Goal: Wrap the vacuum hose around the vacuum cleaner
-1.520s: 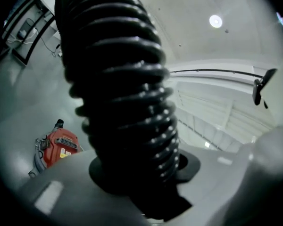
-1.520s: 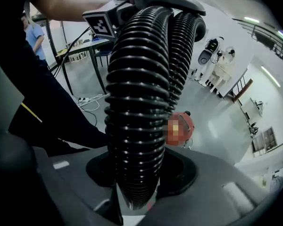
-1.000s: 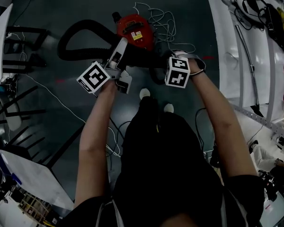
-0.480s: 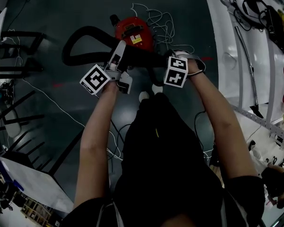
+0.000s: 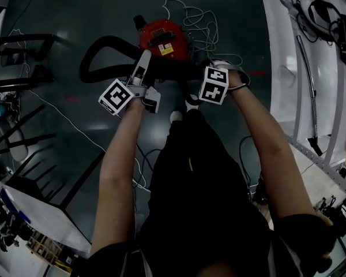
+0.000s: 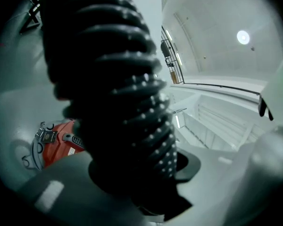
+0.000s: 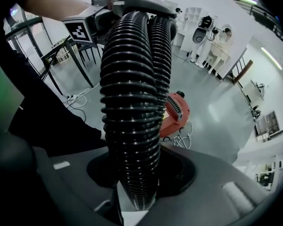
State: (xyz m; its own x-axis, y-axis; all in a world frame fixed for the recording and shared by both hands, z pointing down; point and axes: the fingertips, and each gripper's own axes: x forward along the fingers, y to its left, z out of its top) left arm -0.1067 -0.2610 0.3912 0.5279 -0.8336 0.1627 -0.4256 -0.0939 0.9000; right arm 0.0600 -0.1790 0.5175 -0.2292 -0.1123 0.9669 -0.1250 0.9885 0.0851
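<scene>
The black vacuum hose [image 7: 132,126] is clamped in both tongs. The left gripper [image 6: 132,173] and the right gripper [image 7: 137,182] each pinch a ribbed stretch of it. A slack loop trails out past the left gripper. The red vacuum cleaner [image 5: 162,38] stands on the floor just beyond both. No full turn seems laid around it yet, so most of the wrapping looks still to do.

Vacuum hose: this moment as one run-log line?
left gripper: shut on vacuum hose | right gripper: shut on vacuum hose | vacuum cleaner: on floor beyond both | wrap: not done, loop left of cleaner
</scene>
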